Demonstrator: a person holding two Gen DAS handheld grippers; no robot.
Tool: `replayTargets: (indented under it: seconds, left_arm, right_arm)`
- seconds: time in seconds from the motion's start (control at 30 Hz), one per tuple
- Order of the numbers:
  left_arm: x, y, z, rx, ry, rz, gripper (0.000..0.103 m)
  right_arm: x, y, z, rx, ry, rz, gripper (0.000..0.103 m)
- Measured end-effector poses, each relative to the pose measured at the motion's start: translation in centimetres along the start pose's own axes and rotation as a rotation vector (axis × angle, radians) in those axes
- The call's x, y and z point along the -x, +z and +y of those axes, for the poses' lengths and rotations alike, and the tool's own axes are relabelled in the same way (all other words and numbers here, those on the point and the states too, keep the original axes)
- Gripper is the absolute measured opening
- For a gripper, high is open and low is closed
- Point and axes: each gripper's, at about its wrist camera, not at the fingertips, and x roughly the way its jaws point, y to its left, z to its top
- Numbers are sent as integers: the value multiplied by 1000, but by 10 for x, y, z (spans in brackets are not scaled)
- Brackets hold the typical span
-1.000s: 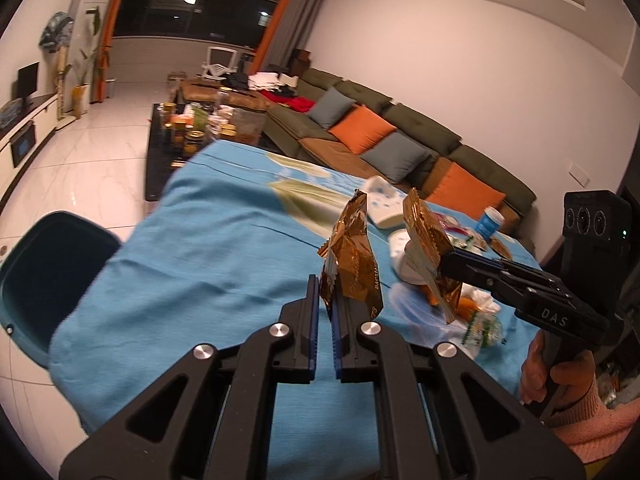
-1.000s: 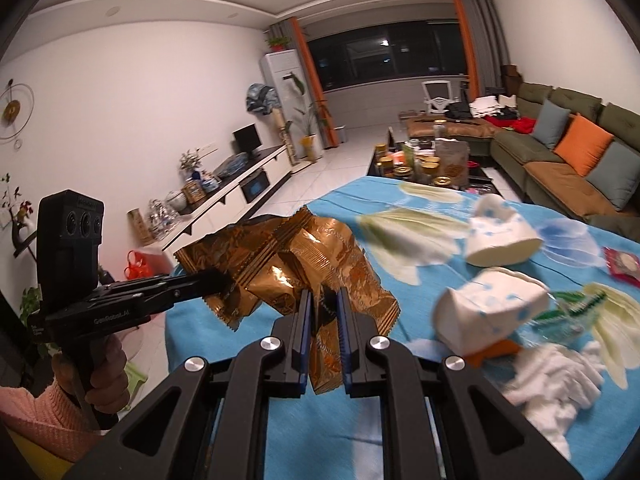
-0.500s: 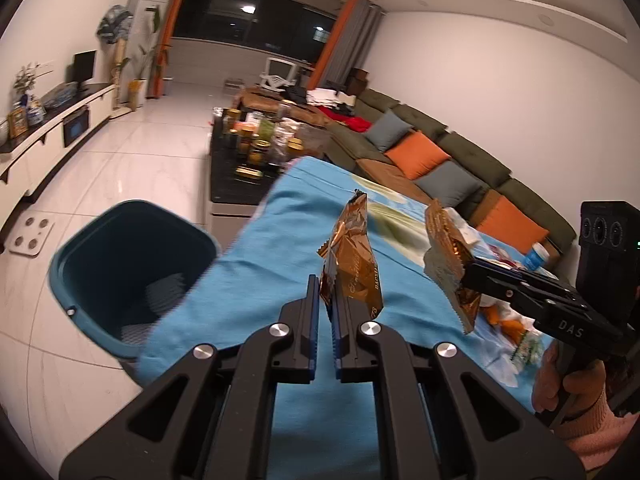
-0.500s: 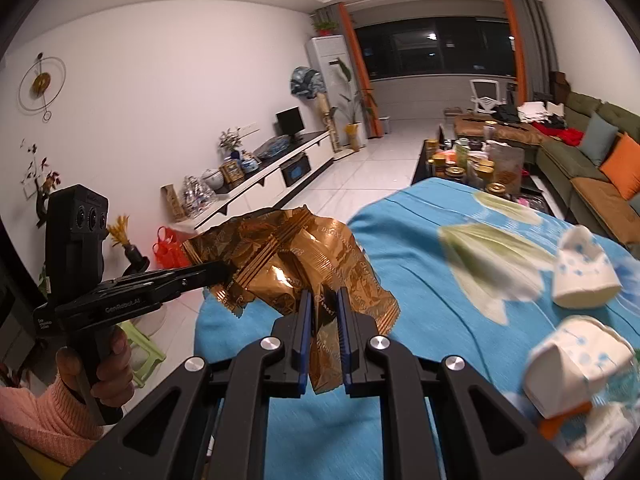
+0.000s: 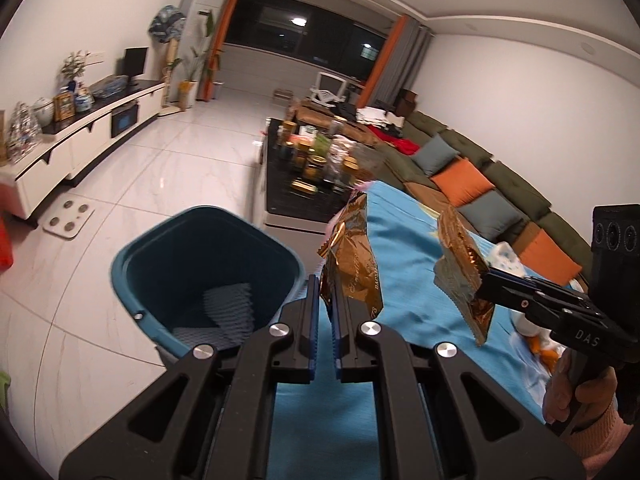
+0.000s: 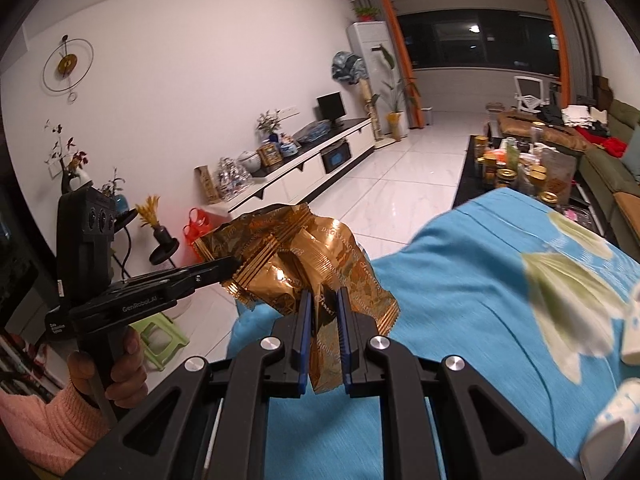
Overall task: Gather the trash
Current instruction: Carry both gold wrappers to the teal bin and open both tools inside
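In the left wrist view my left gripper (image 5: 325,284) is shut on a crumpled gold snack wrapper (image 5: 354,260). It hangs over the edge of the blue-clothed table (image 5: 404,288), just right of an open teal bin (image 5: 208,210) on the floor. To its right, my right gripper (image 5: 482,284) is shut on a second gold wrapper (image 5: 460,264) above the cloth. The right wrist view shows the same: the right gripper (image 6: 323,296) pinches its wrapper (image 6: 340,256), and the left gripper (image 6: 234,266) holds its own wrapper (image 6: 256,232) beside it.
A pale ridged sheet (image 5: 228,304) lies in the bin. Beyond the table stand a dark coffee table with jars (image 5: 312,168), a green sofa (image 5: 480,184) and a white TV cabinet (image 5: 92,128). A green stool (image 6: 160,336) stands on the floor; white cups (image 6: 632,340) sit on the cloth.
Both grippers have swung left from over the table to its edge, each still gripping its wrapper. The teal bin has come into the left wrist view and grown nearer.
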Motion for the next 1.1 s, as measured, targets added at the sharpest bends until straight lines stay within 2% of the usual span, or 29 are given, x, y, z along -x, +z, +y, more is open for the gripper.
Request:
replayTargets:
  seconds: [0.47,1.1]
  left_arm:
    - [-3,11,57,79,140,-7,6]
    - [-48,4,88,139,230,62,6]
  right_arm:
    - [-55,29,14,31,85,38,11]
    - [-141,47,19,3,125,151,11]
